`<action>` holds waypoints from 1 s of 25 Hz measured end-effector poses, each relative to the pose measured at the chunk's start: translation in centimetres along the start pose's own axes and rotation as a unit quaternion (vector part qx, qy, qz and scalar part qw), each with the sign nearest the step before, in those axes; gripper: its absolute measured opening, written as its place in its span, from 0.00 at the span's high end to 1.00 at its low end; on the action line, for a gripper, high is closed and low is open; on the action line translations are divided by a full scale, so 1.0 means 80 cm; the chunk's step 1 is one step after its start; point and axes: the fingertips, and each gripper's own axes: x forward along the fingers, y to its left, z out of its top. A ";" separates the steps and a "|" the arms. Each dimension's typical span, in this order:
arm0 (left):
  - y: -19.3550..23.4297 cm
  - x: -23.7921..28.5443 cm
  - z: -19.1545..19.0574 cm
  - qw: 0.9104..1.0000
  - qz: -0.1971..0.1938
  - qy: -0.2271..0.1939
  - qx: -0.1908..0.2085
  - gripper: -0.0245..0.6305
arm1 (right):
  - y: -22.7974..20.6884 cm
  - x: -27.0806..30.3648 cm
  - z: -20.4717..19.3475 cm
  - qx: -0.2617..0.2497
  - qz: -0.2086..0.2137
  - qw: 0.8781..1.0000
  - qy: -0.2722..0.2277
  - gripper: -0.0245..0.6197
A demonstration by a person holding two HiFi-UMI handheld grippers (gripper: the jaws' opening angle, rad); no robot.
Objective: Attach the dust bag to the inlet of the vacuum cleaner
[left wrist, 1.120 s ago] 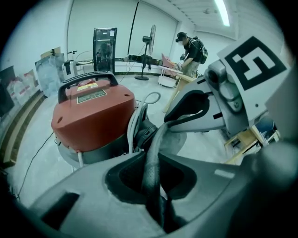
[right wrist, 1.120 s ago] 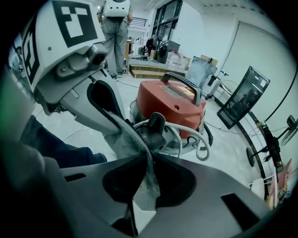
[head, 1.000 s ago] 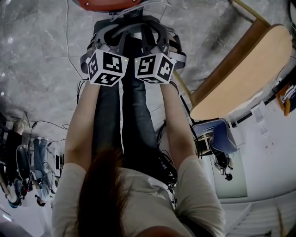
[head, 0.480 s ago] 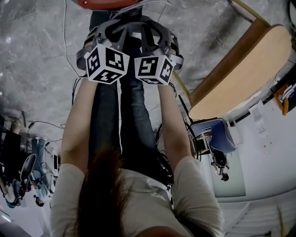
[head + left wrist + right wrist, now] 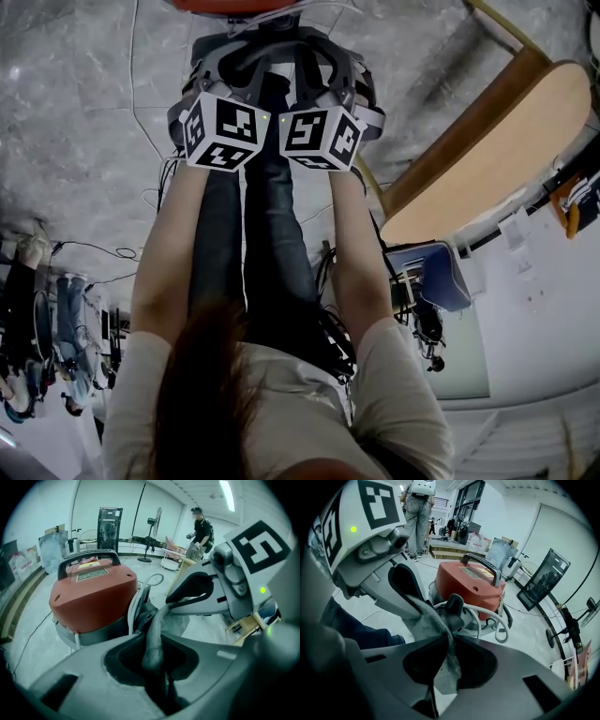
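The red vacuum cleaner (image 5: 225, 5) stands on the floor just beyond both grippers, and shows in the left gripper view (image 5: 91, 595) and the right gripper view (image 5: 471, 585). Its black inlet (image 5: 452, 609) faces me, ringed by white hose. The grey fabric dust bag (image 5: 154, 639) hangs between the two grippers, right in front of the inlet. My left gripper (image 5: 157, 667) pinches one edge; its jaws have opened a little, with the fabric still between them. My right gripper (image 5: 440, 667) is shut on the bag's other edge (image 5: 436, 620). In the head view the left gripper (image 5: 234, 61) and right gripper (image 5: 314, 61) sit side by side.
A round wooden table (image 5: 497, 159) and a blue chair (image 5: 441, 277) stand to the right. Cables (image 5: 141, 84) trail over the grey floor on the left. People stand far off (image 5: 201, 527) (image 5: 417, 513). A black screen (image 5: 543, 578) stands behind the vacuum.
Both grippers stay close together in front of the vacuum, shifting only slightly. The bag remains held between them.
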 end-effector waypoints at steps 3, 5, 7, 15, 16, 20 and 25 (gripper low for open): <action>0.000 0.003 0.005 0.999 -0.009 0.017 0.034 0.84 | -0.001 -0.002 -0.006 0.041 -0.019 0.999 -0.008 0.87; -0.004 0.007 0.009 0.997 -0.023 0.029 0.067 0.83 | 0.000 -0.005 -0.014 0.073 -0.031 0.997 -0.012 0.87; -0.008 0.010 0.014 0.991 -0.036 0.040 0.120 0.82 | 0.001 -0.008 -0.020 0.101 -0.036 0.994 -0.017 0.87; -0.004 0.009 0.019 0.995 -0.045 0.033 0.085 0.81 | -0.005 -0.004 -0.015 0.112 -0.012 0.994 -0.014 0.86; -0.002 0.009 0.018 0.996 -0.043 0.029 0.068 0.81 | -0.007 -0.002 -0.012 0.106 -0.009 0.994 -0.011 0.85; 0.000 0.009 0.009 0.999 -0.042 0.008 0.013 0.83 | -0.007 0.006 -0.006 0.089 0.000 0.996 0.000 0.85; 0.001 0.011 0.006 0.998 -0.055 0.005 0.011 0.83 | -0.006 0.008 -0.004 0.093 0.005 0.996 0.004 0.86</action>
